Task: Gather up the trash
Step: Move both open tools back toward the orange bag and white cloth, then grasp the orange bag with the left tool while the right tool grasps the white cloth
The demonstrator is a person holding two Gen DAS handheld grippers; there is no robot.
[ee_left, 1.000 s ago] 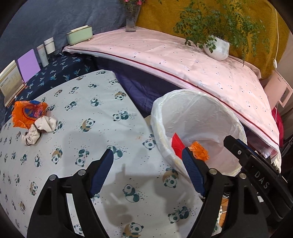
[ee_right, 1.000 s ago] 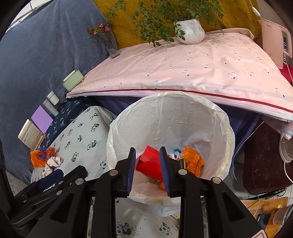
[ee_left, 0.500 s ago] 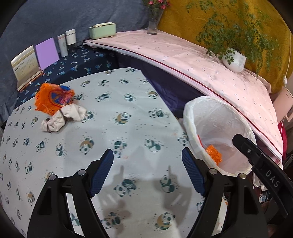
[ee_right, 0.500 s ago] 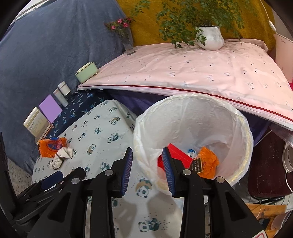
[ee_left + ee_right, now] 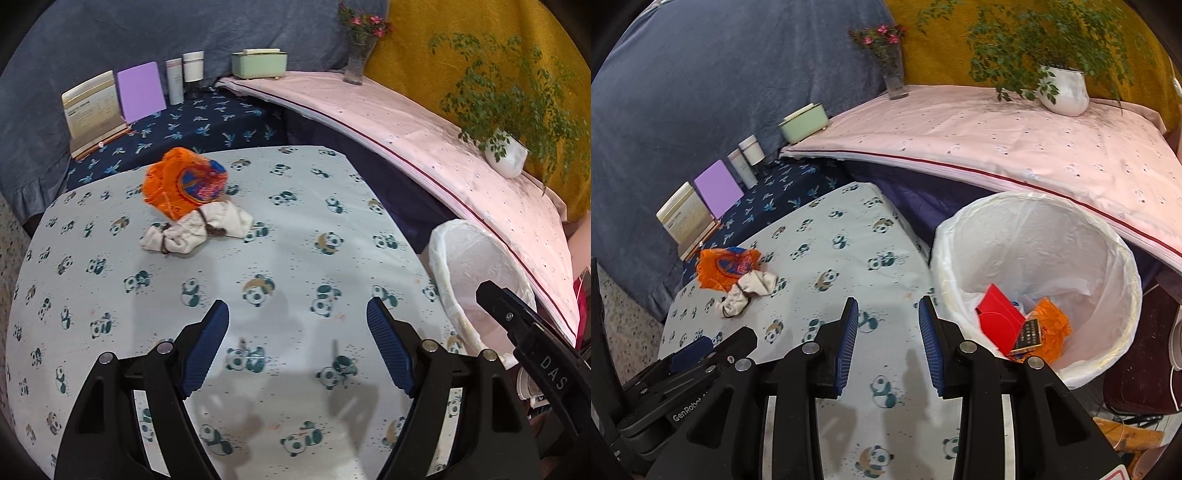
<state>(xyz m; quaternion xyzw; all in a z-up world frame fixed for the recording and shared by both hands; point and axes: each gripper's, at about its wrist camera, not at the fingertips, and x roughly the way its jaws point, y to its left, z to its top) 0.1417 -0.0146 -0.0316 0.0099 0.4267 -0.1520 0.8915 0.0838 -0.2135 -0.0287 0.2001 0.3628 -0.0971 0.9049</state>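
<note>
An orange crumpled wrapper (image 5: pixel 184 181) and a crumpled white tissue (image 5: pixel 195 230) lie together on the panda-print table (image 5: pixel 295 258), far left; both also show in the right wrist view, the wrapper (image 5: pixel 726 266) above the tissue (image 5: pixel 748 291). A white-lined trash bin (image 5: pixel 1034 229) stands off the table's right edge (image 5: pixel 465 258), holding a red box (image 5: pixel 999 325), an orange wrapper (image 5: pixel 1052 325) and other scraps. My left gripper (image 5: pixel 297 332) is open and empty over the table's near part. My right gripper (image 5: pixel 886 332) is open and empty, over the table just left of the bin.
A pink-covered shelf (image 5: pixel 424 133) runs behind, with a potted plant (image 5: pixel 506 155), a flower vase (image 5: pixel 356 68) and a green box (image 5: pixel 258 64). Books (image 5: pixel 96 107), a purple card (image 5: pixel 140 90) and two jars (image 5: pixel 184 74) stand on the dark blue cloth at back left.
Both grippers have swung left, away from the bin toward the table. The right gripper's jaws have opened wider. The wrapper and tissue now sit nearer the middle of the left view.
</note>
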